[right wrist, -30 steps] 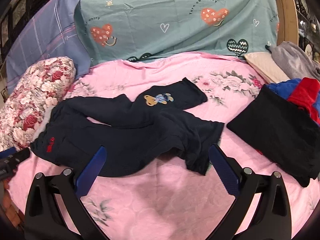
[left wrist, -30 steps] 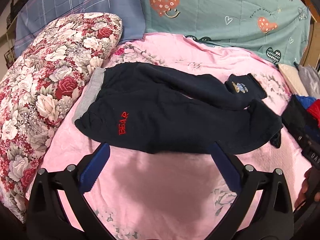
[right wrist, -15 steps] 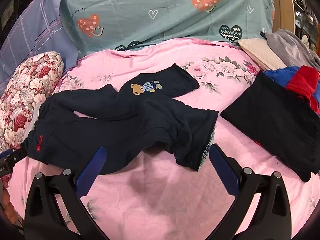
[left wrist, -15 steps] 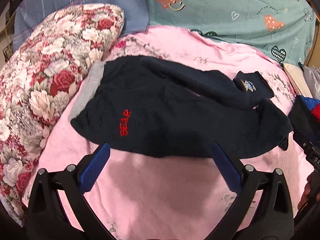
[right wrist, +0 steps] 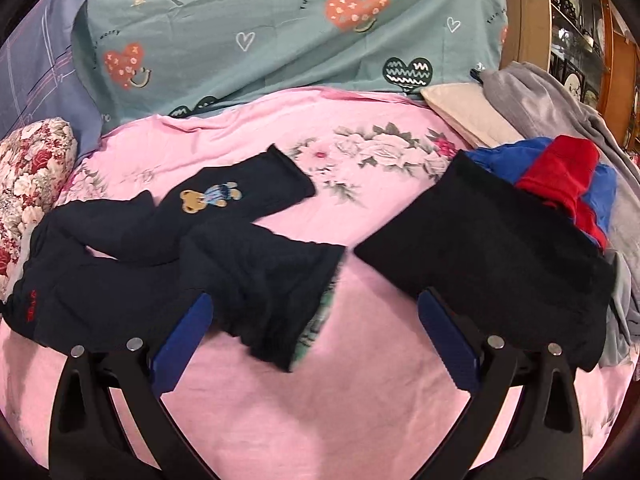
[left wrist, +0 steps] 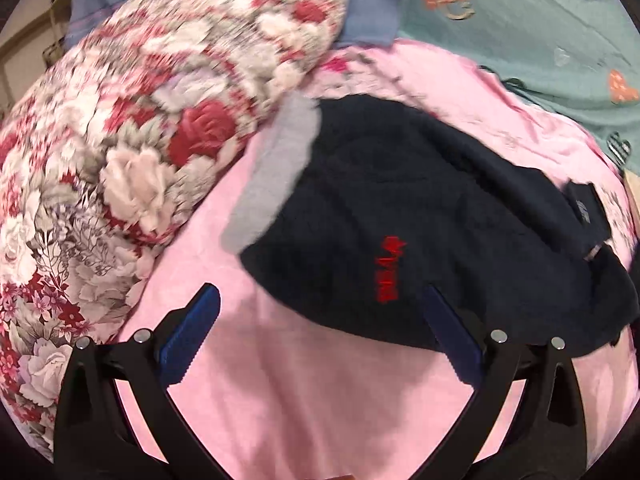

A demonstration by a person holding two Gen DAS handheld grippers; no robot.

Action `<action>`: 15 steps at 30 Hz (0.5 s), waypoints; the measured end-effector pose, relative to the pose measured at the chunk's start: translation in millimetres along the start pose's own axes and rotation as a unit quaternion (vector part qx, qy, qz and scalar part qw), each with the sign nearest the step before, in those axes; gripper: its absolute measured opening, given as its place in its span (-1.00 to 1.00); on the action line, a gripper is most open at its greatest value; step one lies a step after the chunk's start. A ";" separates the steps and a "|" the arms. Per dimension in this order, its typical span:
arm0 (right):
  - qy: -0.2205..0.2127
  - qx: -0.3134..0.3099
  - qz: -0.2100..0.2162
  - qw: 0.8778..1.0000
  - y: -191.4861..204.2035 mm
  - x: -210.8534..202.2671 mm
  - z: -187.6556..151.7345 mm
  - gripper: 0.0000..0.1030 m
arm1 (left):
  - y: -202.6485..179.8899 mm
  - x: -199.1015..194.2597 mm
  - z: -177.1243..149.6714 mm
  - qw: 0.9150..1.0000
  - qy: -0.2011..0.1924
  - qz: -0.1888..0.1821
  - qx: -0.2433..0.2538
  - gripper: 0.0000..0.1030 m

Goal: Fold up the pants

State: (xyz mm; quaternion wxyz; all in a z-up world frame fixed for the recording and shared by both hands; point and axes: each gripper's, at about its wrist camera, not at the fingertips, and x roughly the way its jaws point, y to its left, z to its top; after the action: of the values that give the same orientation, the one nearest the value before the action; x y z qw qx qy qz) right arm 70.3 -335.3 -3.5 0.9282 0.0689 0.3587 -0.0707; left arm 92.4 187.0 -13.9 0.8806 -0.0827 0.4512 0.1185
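L gripper [left wrist: 320, 316] released | R gripper [right wrist: 312, 320] released | navy pants [right wrist: 168, 264] – unfolded, on pink sheet [right wrist: 360, 400]

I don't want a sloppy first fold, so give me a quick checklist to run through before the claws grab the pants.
1. Left claw open and empty: ok.
2. Right claw open and empty: ok.
3. Waistband within the left claw's view: ok, it lies by the floral pillow.
4. Pants lying flat: not ok, the near leg is bunched at its cuff.
5. Legs aligned: not ok, the bear leg splays away from the other.
6. Black garment apart from the pants: ok, pink sheet shows between.
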 end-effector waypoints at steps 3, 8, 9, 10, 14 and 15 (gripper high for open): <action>0.025 -0.001 0.005 1.000 -12.1 12.6 1.2 0.97 | 19.1 15.3 2.5 0.999 0.024 0.001 -0.025 0.96; 0.104 0.009 0.049 0.993 -7.2 49.5 -4.9 0.36 | 19.2 20.6 -2.4 0.999 0.030 0.003 -0.025 0.96; 0.120 0.005 0.049 0.992 -2.9 57.5 -6.6 0.36 | 18.0 20.9 -3.7 0.999 0.029 0.004 -0.025 0.96; 0.136 0.005 0.054 0.989 2.1 68.4 -7.8 0.36 | 16.8 21.2 -5.0 0.999 0.030 0.005 -0.026 0.96; 0.153 -0.005 0.062 0.986 22.1 88.7 -11.5 0.14 | 14.5 21.5 -8.9 0.999 0.032 0.004 -0.027 0.96; 0.147 -0.023 0.058 0.987 30.2 90.3 -11.7 -0.04 | 14.1 21.2 -10.0 0.999 0.032 0.005 -0.026 0.96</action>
State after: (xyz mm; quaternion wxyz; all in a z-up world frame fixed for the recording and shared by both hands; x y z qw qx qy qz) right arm 134.2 -311.0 -70.8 0.8690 0.0781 0.4886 0.0027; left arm 92.6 200.8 -37.5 0.8627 -0.1071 0.4764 0.1316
